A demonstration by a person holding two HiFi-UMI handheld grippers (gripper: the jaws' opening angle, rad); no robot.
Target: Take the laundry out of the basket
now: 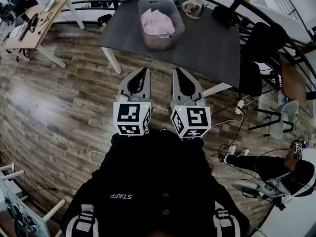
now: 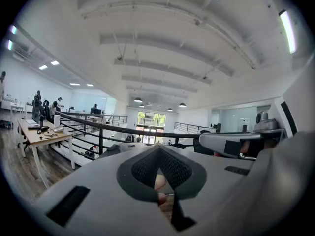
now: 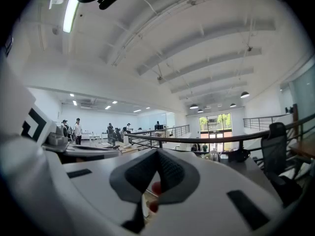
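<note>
A translucent laundry basket (image 1: 177, 32) stands on a dark table (image 1: 207, 48), ahead of me in the head view. Pale pink and white laundry (image 1: 157, 22) lies inside it. My left gripper (image 1: 143, 73) and right gripper (image 1: 177, 73) are side by side close to my body, short of the table's near edge, pointing toward it. Both have their jaws together with nothing between them. In the left gripper view (image 2: 159, 150) and the right gripper view (image 3: 156, 154) the closed jaws aim up across the room; the basket is not visible there.
A glass kettle (image 1: 193, 8) and a black object (image 1: 224, 15) sit on the table behind the basket. A black chair (image 1: 259, 48) stands at the table's right end. A wooden desk (image 1: 34, 21) is far left. Cables (image 1: 232, 120) and a seated person (image 1: 276, 167) are right.
</note>
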